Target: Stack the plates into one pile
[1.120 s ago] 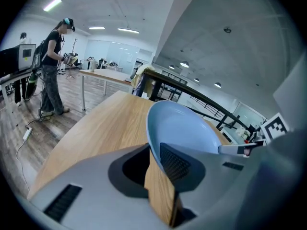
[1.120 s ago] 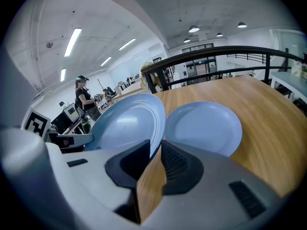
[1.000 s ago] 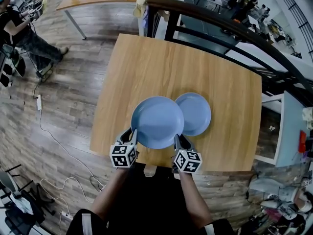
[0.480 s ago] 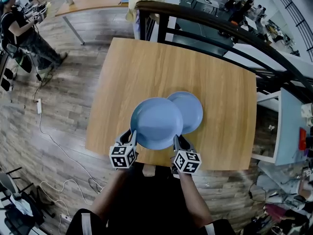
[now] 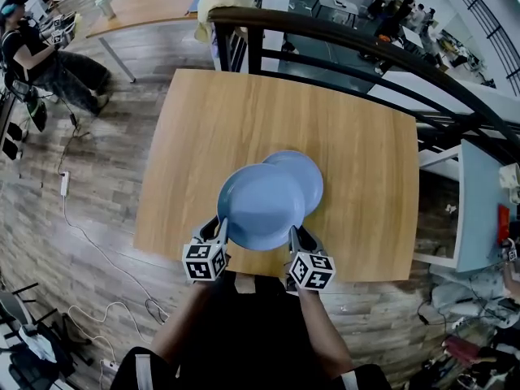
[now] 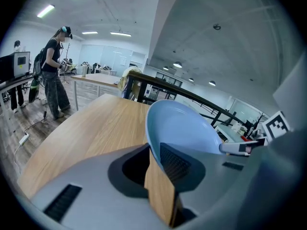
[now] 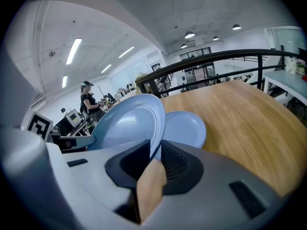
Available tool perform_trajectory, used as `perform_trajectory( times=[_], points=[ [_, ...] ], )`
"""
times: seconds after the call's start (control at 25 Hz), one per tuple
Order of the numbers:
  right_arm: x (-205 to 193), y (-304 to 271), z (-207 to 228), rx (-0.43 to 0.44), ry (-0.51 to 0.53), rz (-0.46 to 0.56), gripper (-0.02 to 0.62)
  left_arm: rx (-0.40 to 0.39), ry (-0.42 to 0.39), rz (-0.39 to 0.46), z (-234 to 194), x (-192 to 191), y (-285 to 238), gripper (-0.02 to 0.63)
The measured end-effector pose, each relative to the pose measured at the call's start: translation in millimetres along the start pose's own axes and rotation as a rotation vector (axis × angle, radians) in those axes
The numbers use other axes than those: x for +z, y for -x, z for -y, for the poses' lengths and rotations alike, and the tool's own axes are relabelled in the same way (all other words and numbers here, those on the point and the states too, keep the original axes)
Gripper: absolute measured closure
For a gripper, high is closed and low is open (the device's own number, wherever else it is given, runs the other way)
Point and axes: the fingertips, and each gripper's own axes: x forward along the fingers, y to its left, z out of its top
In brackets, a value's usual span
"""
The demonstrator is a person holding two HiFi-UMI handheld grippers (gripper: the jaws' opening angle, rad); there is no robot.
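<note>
In front of you stands a wooden table [image 5: 244, 128] with a light brown, roughly square top whose grain runs from its left edge to its right. A single blue plate [image 5: 307, 171] lies flat on it, right side up. It sits about midway between the left and right edges, slightly toward the right, and close to the middle between the near and far edges. From your head view only the plate's far right part shows. The right gripper view shows more of it [image 7: 186, 128], round with a shallow raised rim, resting on the wood [image 7: 244, 123] well clear of every edge. In the left gripper view the table's left part [image 6: 91, 128] shows as plain wood out to its left edge.
</note>
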Motion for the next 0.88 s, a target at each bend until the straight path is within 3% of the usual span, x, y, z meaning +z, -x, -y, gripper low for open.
perform_trajectory(
  times=[0.88],
  points=[
    [10, 52, 84, 0.037, 0.024, 0.028, 0.509, 0.015, 0.003, 0.035, 97, -28, -8, 0.526]
  ],
)
